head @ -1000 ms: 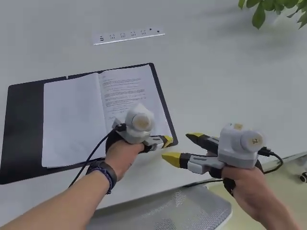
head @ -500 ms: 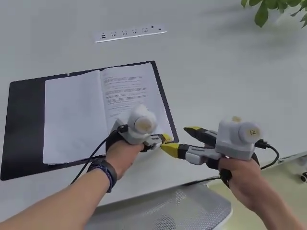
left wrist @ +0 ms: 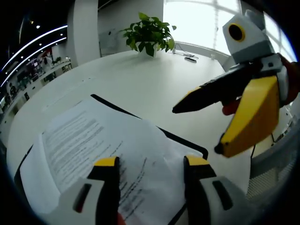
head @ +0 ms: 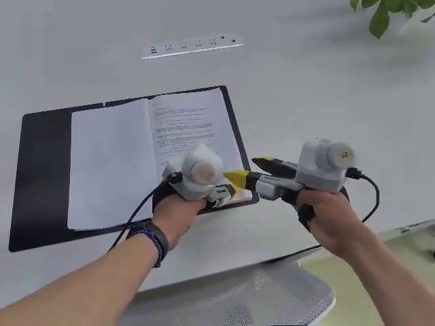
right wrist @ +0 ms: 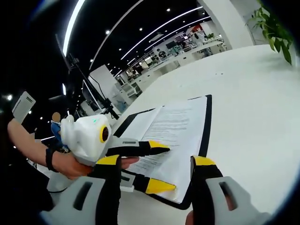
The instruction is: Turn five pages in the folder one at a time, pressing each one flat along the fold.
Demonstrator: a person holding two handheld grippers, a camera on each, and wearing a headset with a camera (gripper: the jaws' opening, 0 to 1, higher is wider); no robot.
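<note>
A black folder (head: pixel 41 129) lies open on the white table, a blank page (head: pixel 112 166) on its left and a printed page (head: pixel 187 125) on its right. My left gripper (head: pixel 225 195) is open at the printed page's lower right corner; its jaws straddle that corner (left wrist: pixel 140 150) in the left gripper view. My right gripper (head: pixel 249 170) is open too, just right of the folder's edge (right wrist: pixel 206 122) and pointing left at the left gripper (right wrist: pixel 166 166). The right gripper (left wrist: pixel 197 130) holds nothing.
A power strip (head: pixel 192 47) is set into the table beyond the folder. A potted plant (head: pixel 394 13) stands at the far right. The table's near edge runs just below my hands, with a mesh chair (head: pixel 258 299) under it. Cables trail from both grippers.
My right gripper has moved left and away from the table's near edge, up to the folder's lower right corner. The left gripper has stayed at that corner.
</note>
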